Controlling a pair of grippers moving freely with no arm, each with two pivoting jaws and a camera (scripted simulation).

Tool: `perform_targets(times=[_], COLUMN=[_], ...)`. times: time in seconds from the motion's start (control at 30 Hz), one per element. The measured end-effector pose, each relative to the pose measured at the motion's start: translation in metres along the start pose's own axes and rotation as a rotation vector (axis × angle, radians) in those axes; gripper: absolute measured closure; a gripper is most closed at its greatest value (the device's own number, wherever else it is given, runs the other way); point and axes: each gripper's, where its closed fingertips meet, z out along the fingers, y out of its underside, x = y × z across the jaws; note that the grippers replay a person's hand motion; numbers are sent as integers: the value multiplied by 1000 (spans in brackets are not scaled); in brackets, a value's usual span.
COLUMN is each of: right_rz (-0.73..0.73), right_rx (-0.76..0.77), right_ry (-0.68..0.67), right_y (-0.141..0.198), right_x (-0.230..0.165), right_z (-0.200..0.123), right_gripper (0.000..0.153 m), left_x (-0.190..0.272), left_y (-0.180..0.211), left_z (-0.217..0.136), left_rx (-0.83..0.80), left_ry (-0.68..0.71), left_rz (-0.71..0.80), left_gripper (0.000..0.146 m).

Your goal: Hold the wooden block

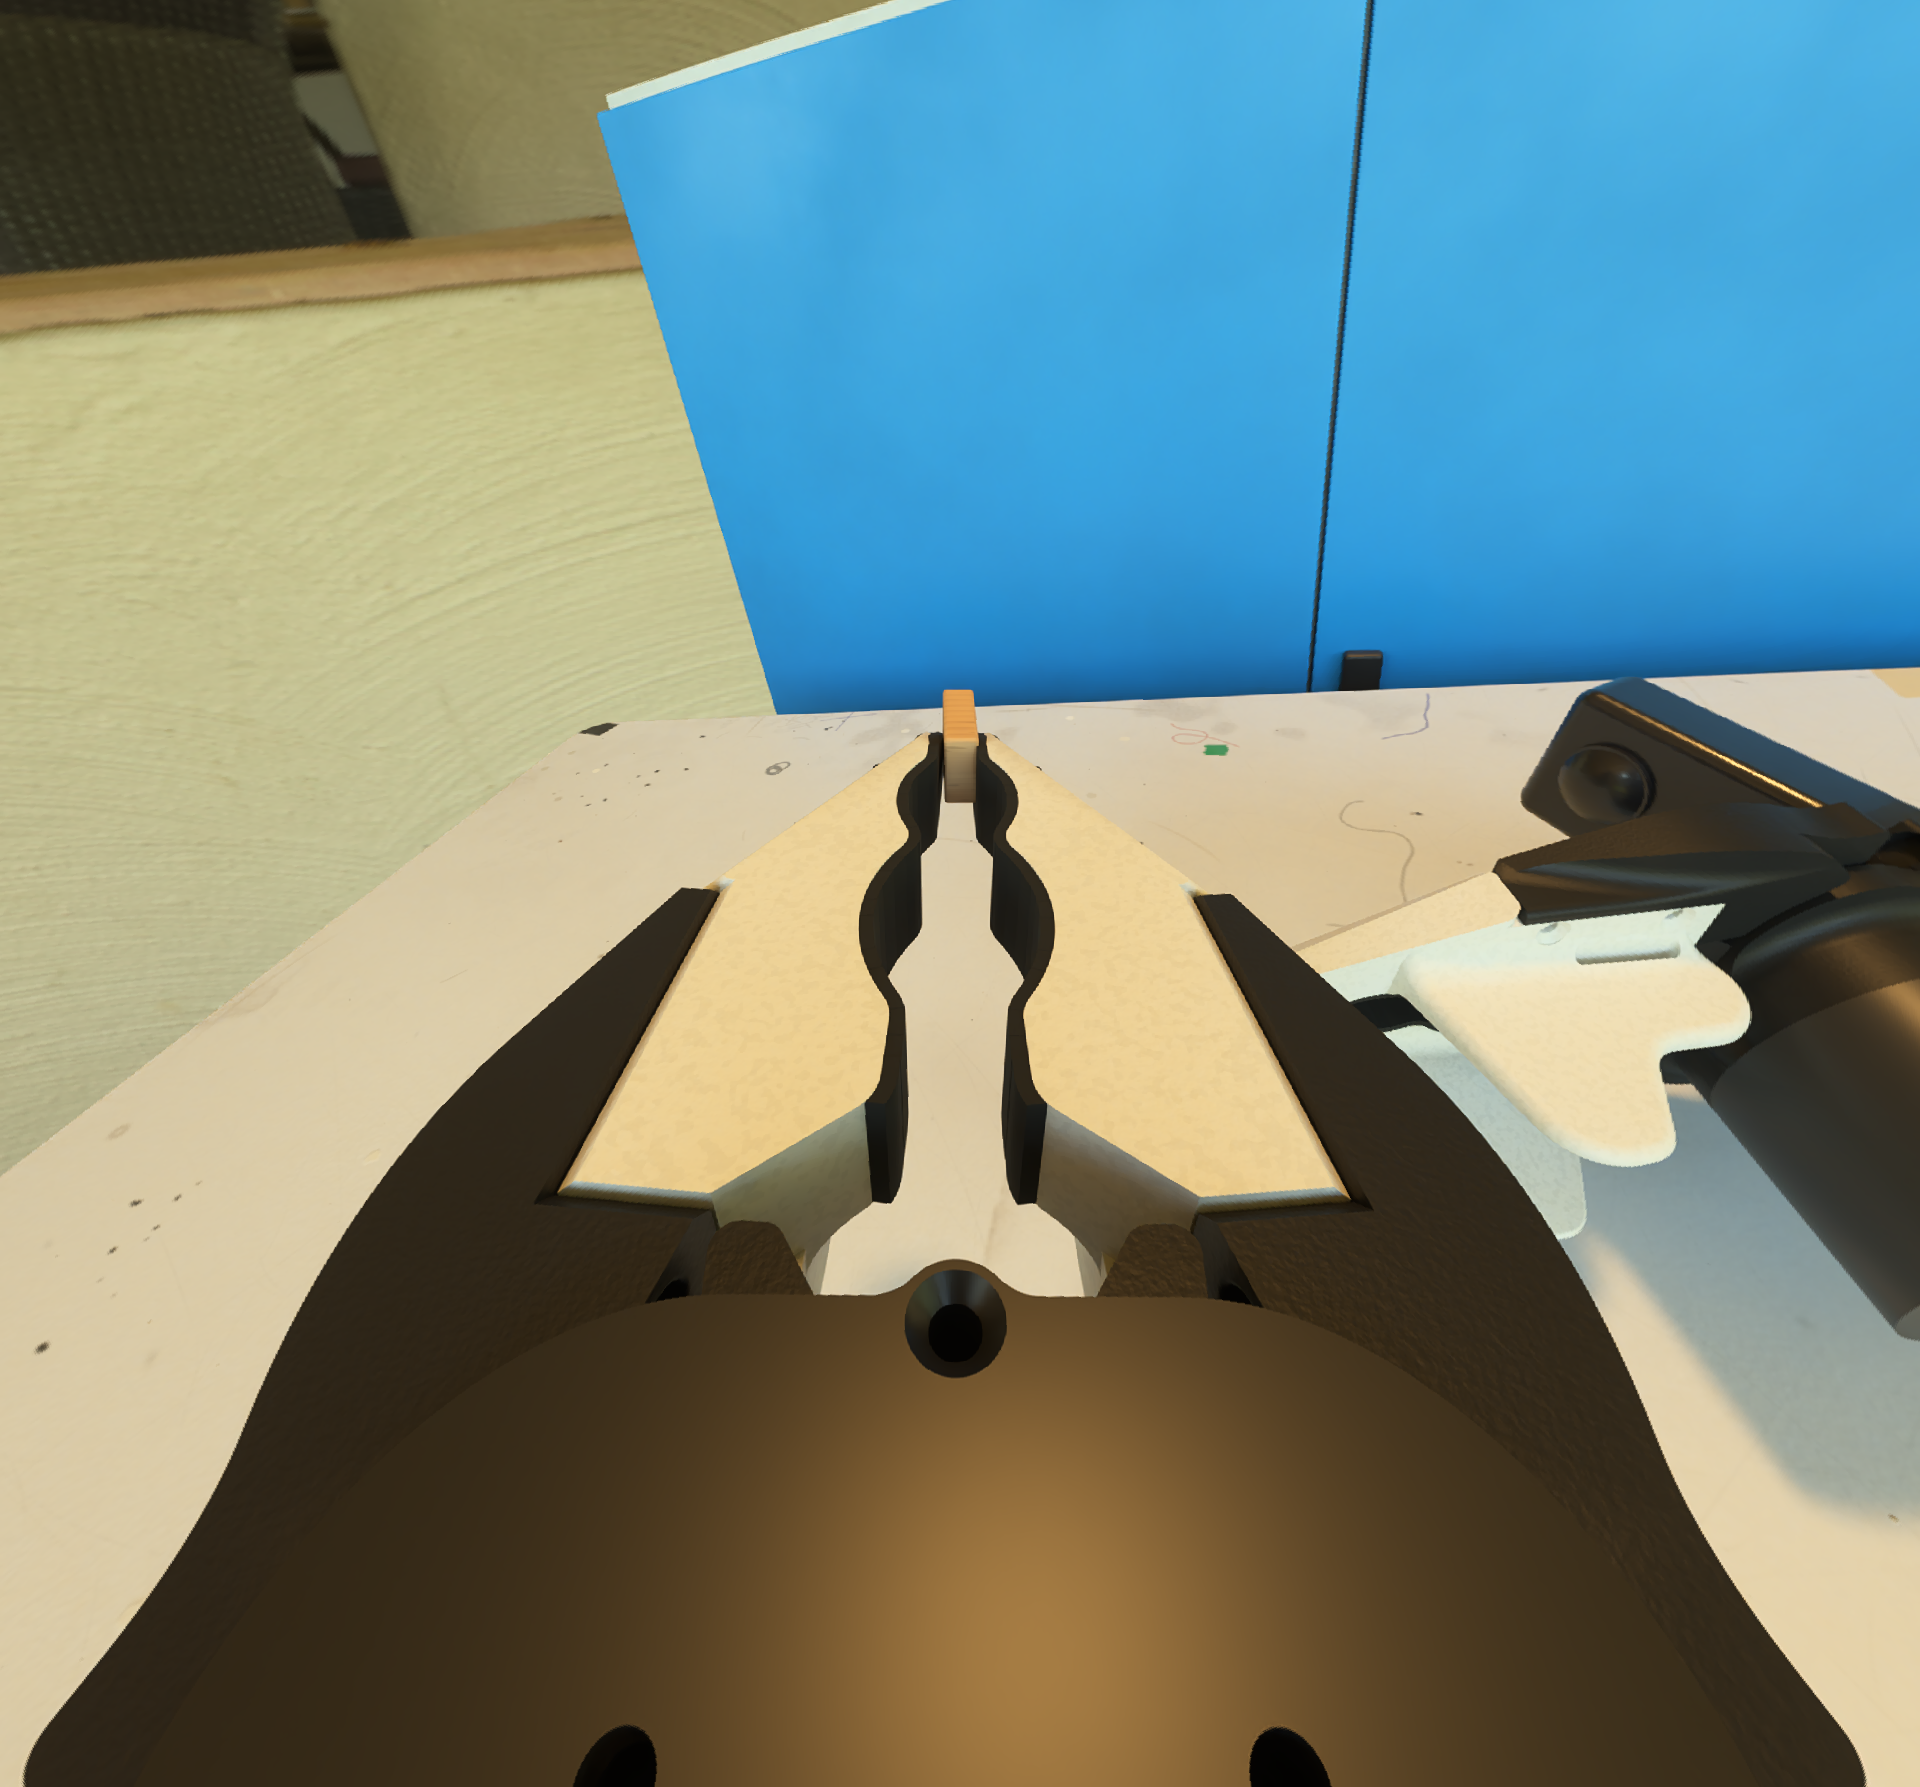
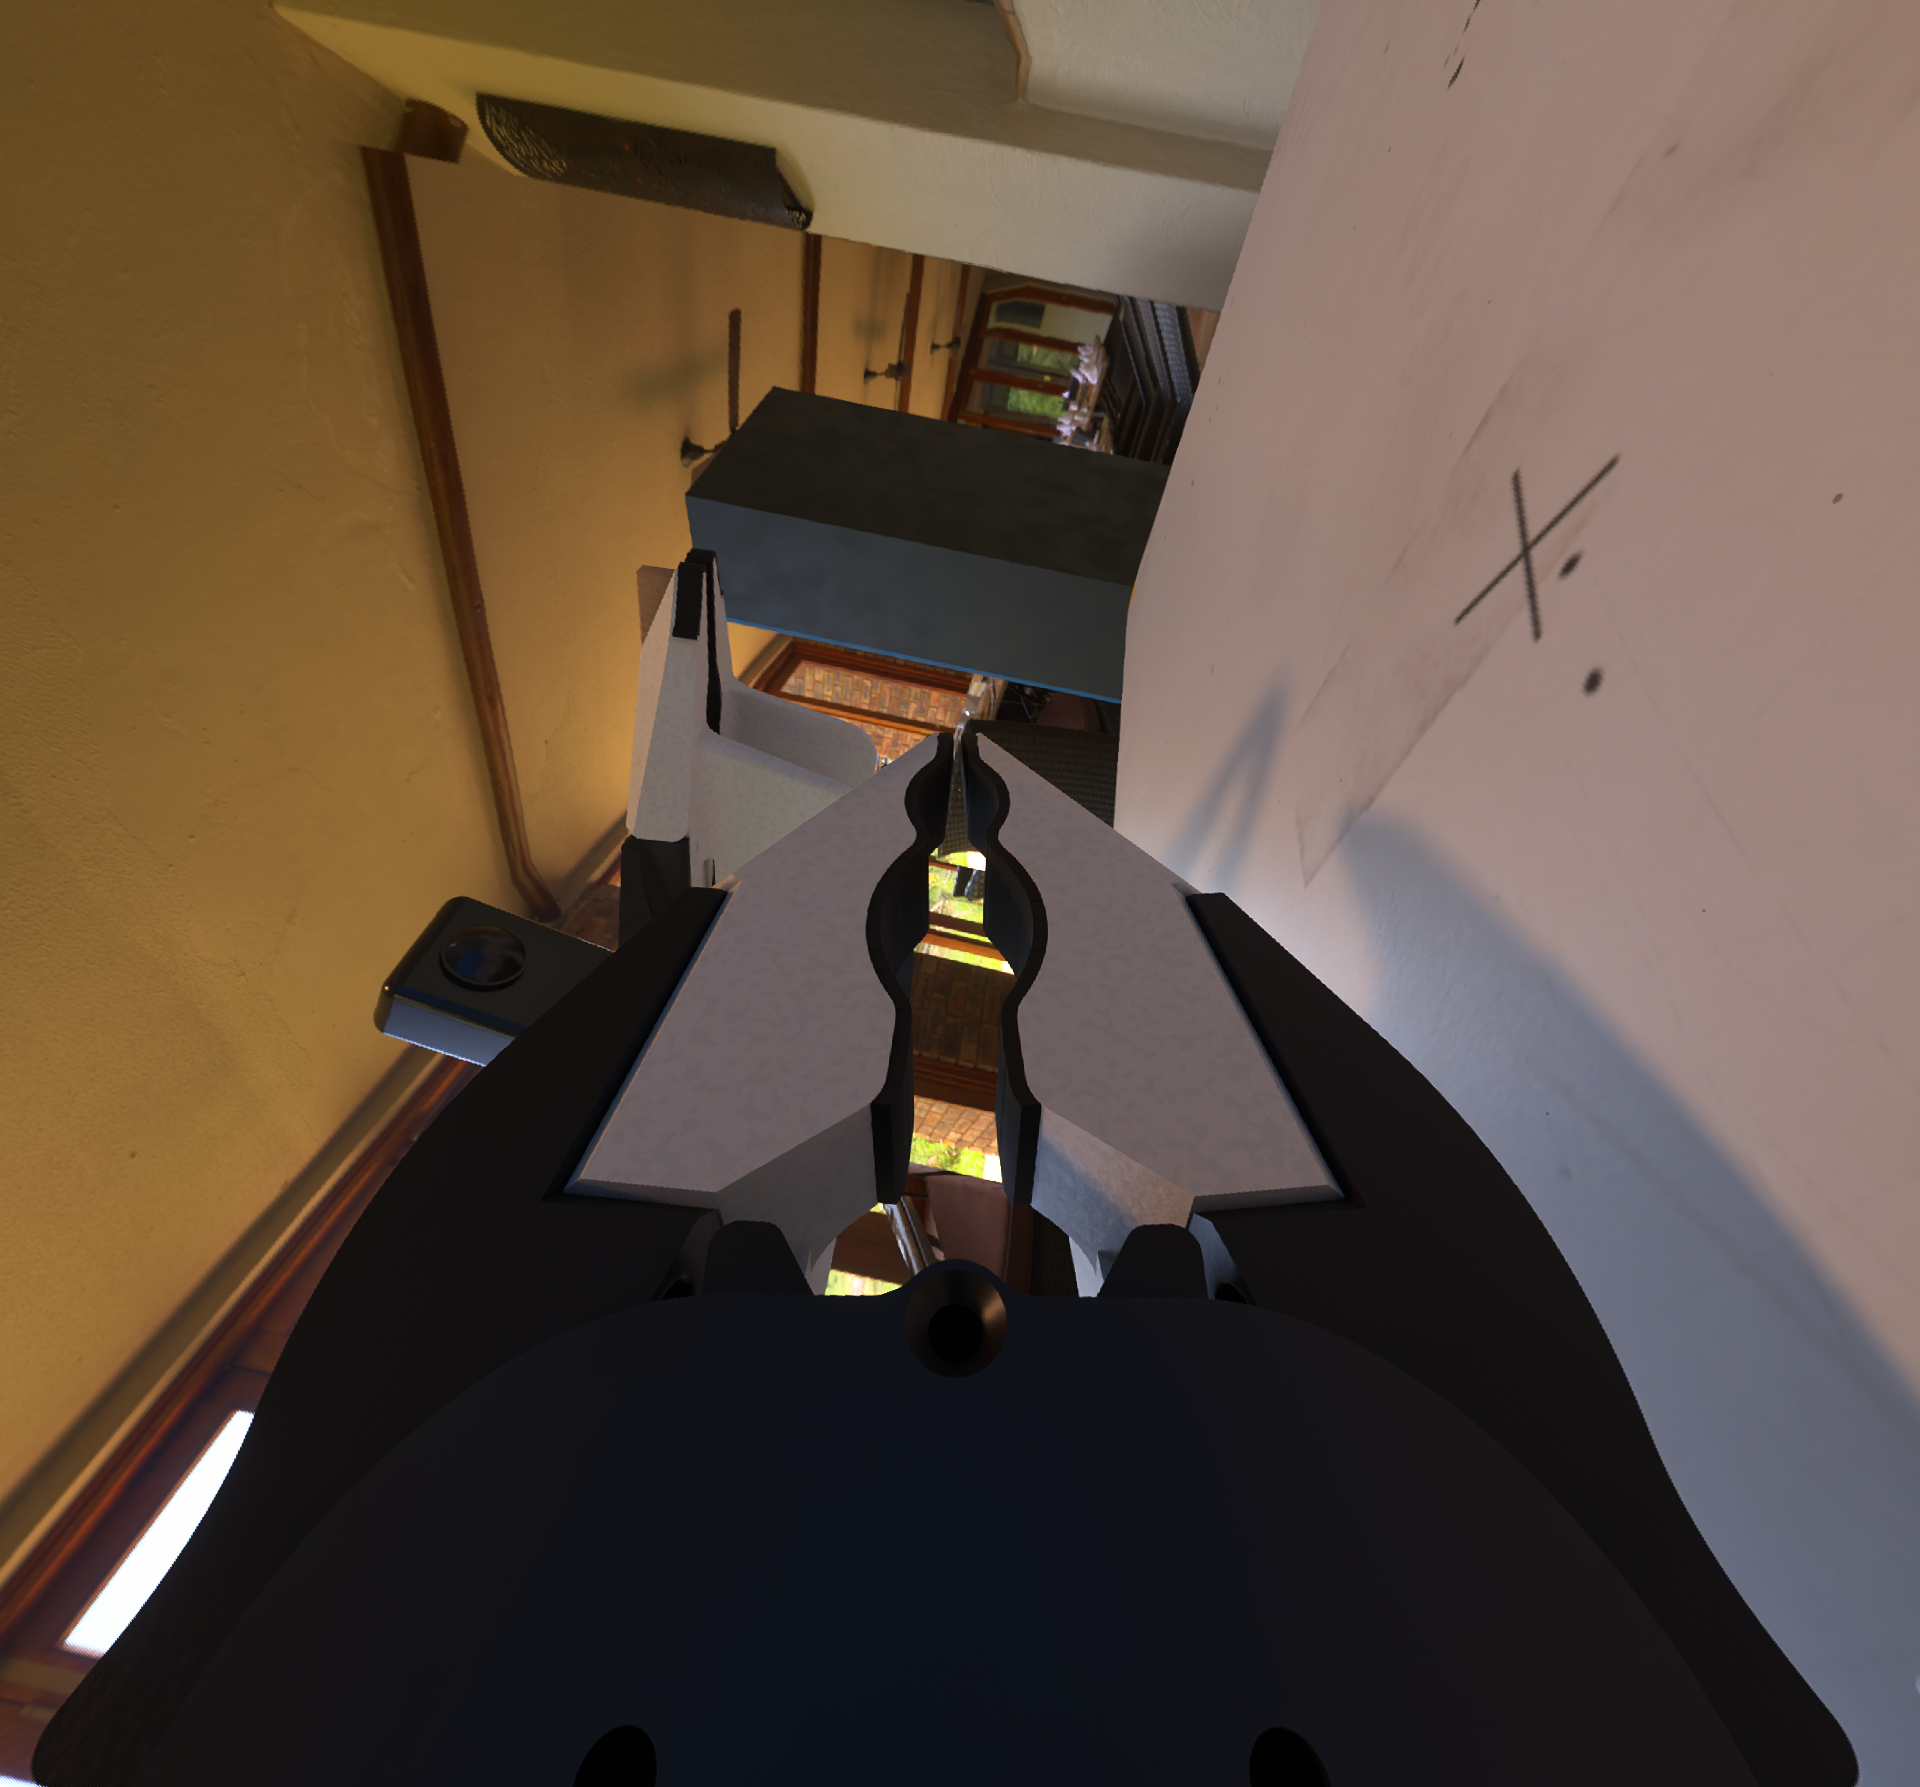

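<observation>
My left gripper (image 1: 958,750) is shut on the wooden block (image 1: 958,717), a small thin pale piece with an orange top end. The block stands upright between the fingertips, just above the far edge of the white table (image 1: 312,1062). My right gripper (image 2: 961,750) is rolled on its side next to the table (image 2: 1558,802). Its jaws are closed and nothing shows between them. It also shows low at the right in the left wrist view (image 1: 1382,1005). The left gripper shows in the right wrist view (image 2: 698,594), up and left of the right fingertips.
A tall blue panel (image 1: 1039,387) stands at the table's far edge, right behind the block; it looks dark in the right wrist view (image 2: 914,542). The table has pen marks and a small green spot (image 1: 1216,750). Its left corner drops off towards a cream wall.
</observation>
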Motion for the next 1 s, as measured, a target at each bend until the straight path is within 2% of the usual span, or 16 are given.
perform_targets(times=[0.3,1.0], right_rz=[5,-58], right_rx=[22,64], right_ry=[9,65], right_y=[-2,-8], right_x=[3,6], right_z=[-1,-6], right_gripper=[146,152], left_x=[-7,4], left_y=[3,2], left_z=[1,1], left_rx=[-11,-5], left_ry=[-20,9], left_rz=[-38,-24], left_gripper=[141,141])
